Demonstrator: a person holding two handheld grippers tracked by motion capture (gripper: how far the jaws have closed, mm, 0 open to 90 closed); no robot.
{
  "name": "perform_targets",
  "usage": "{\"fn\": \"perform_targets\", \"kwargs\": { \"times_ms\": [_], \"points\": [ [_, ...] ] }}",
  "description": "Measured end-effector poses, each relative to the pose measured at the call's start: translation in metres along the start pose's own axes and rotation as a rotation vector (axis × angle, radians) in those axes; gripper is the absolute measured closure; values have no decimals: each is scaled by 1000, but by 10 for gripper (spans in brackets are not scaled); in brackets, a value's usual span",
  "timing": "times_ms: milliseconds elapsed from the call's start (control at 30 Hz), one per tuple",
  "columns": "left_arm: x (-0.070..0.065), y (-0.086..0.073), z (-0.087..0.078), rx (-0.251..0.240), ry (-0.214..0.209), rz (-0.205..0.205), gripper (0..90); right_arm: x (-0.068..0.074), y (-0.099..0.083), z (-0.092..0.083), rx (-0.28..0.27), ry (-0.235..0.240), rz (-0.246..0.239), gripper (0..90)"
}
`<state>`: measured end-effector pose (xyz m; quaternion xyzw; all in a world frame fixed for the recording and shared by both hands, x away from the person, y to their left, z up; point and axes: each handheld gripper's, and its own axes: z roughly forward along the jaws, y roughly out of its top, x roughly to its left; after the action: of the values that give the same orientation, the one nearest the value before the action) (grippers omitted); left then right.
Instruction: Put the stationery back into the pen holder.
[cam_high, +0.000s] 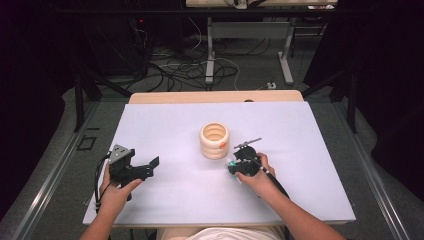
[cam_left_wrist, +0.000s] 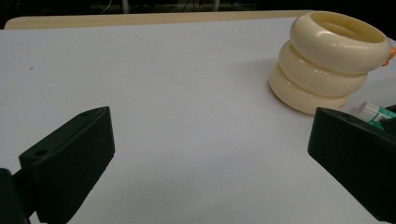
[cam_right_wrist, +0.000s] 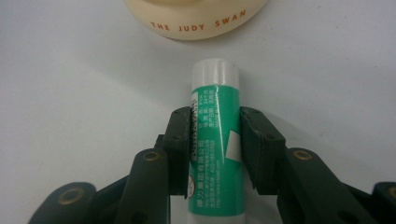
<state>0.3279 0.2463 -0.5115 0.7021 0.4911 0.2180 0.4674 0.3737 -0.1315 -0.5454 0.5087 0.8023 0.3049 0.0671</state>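
My right gripper (cam_right_wrist: 215, 140) is clamped on the green glue stick (cam_right_wrist: 215, 154) — white cap toward the cream holder (cam_high: 214, 141) — while my left gripper (cam_left_wrist: 210, 158) jaws stand wide apart.

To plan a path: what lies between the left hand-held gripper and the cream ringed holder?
Only bare white table, seen in the high view, separates the left hand-held gripper from the cream ringed holder.
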Motion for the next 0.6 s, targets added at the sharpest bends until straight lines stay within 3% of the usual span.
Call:
{"fn": "perform_targets", "kwargs": {
  "times_ms": [433,600],
  "points": [
    [0,0,0,0,1,1,5,0,1,0,-6,1,4,653],
    [0,0,0,0,2,0,5,0,1,-1,19,-2,7,654]
  ]
}}
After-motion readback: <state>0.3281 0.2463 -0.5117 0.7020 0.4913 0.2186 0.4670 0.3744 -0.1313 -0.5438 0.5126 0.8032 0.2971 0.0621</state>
